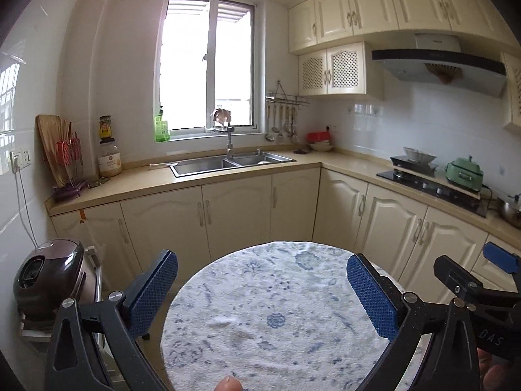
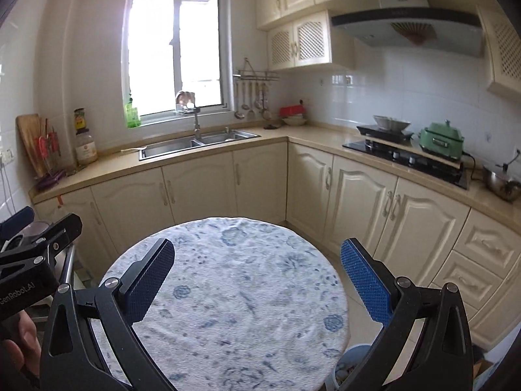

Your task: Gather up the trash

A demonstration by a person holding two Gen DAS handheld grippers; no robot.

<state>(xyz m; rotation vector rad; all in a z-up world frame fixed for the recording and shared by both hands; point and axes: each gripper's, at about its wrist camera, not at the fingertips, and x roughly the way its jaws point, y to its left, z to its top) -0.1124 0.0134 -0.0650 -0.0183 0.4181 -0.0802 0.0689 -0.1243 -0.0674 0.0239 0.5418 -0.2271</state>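
A round table [image 1: 270, 309] [image 2: 228, 293] covered with a white cloth with blue flowers lies below both grippers; no trash shows on it. My left gripper [image 1: 262, 293] hovers over the table, open, nothing between its blue pads. My right gripper [image 2: 257, 280] is likewise open and empty above the cloth. Each gripper shows in the other's view: the right one [image 1: 472, 280] at the right edge, the left one [image 2: 39, 238] at the left edge. A blue bin [image 2: 350, 368] with something inside peeks out under the table's right rim, mostly hidden.
An L-shaped counter [image 1: 182, 179] with cream cabinets runs behind the table, holding a double sink [image 1: 228, 163], jars [image 1: 109, 159], a cutting board, a stove [image 2: 407, 156] and a green pot [image 2: 441, 143]. A rice cooker [image 1: 49, 277] stands on a shelf at the left.
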